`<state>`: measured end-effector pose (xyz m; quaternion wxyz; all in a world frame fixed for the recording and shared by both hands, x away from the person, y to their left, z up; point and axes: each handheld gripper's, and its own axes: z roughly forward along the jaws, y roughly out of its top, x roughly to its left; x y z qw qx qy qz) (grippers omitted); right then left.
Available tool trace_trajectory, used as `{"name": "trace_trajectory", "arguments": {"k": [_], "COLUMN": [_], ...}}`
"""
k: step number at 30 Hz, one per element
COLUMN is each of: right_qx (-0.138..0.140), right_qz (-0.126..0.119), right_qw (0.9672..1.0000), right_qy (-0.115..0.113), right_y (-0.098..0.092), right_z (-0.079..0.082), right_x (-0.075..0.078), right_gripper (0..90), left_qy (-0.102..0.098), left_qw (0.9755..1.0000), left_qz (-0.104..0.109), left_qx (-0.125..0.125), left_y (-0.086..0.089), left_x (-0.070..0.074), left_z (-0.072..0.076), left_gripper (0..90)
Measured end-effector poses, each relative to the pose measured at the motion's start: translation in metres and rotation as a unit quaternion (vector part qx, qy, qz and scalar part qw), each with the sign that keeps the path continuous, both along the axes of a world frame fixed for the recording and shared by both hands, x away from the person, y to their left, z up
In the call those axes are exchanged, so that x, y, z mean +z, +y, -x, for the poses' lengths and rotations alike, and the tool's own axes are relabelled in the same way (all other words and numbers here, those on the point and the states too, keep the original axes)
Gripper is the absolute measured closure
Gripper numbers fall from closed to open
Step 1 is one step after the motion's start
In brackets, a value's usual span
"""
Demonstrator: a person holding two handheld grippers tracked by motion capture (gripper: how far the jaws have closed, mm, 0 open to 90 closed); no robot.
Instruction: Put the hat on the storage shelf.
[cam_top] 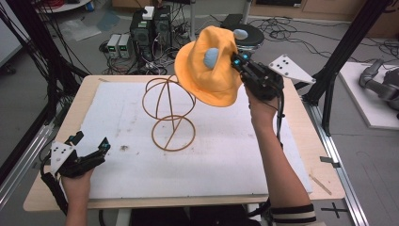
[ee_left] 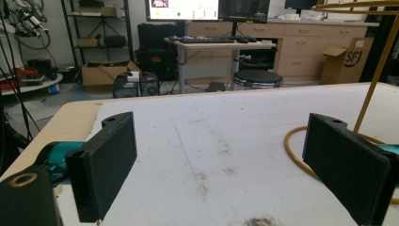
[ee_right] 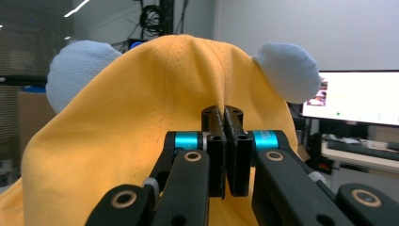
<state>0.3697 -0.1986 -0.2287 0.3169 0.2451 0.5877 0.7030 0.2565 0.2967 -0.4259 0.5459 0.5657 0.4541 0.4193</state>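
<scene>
Hat: a yellow fabric hat (cam_top: 207, 70) with two pale blue round ears (cam_top: 211, 57) is held in the air above the far right part of the counter, up and to the right of the wire stand and apart from it. In the right gripper view the hat (ee_right: 117, 155) rises behind the gripper, one ear on each side of its crown.

Right gripper: the right gripper (cam_top: 238, 62) is raised over the far right of the counter, with its grey three-cornered plate (cam_top: 291, 68) pointing away to the right. Its fingers (ee_right: 214, 141) are pressed together with a fold of the hat's cloth pinched between them.

Left gripper: the left gripper (cam_top: 89, 141) rests low at the near left corner of the counter. Its fingers (ee_left: 106, 160) stand wide apart with nothing between them; bare mat shows in the gap.

Wire stand: a golden-brown wire stand (cam_top: 169, 113), with a round hoop base and a ball-shaped cage of hoops on top, stands upright near the middle of the mat. In the left gripper view part of its base hoop (ee_left: 294, 155) lies just beside the right-hand finger.

Counter: a light wooden counter (cam_top: 75, 113) is covered by a white mat (cam_top: 226, 155) with a few dark smudges.

Background: computer boxes (cam_top: 148, 30), cables and a round black stool (cam_top: 249, 35) stand on the floor beyond the counter.
</scene>
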Motion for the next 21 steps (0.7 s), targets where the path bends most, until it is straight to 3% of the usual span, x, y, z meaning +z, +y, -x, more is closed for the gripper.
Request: {"name": "trace_trajectory", "arguments": {"k": [11,21], "right_qx": [0.035,0.053], "right_qz": [0.034,0.057], "right_qw": [0.9987,0.9966], "right_qy": [0.012,0.028], "right_y": [0.058,0.093], "right_z": [-0.003,-0.006], "right_x": [-0.007,-0.026], "right_gripper": [89.2,89.1], "left_qy": [-0.002,-0.002], "left_qw": [1.0,0.9999], "left_qz": [0.006,0.009], "left_qx": [0.004,0.006], "left_y": [0.003,0.007], "left_x": [0.0,0.0], "left_z": [0.002,0.003], "left_gripper": [10.9,10.9]}}
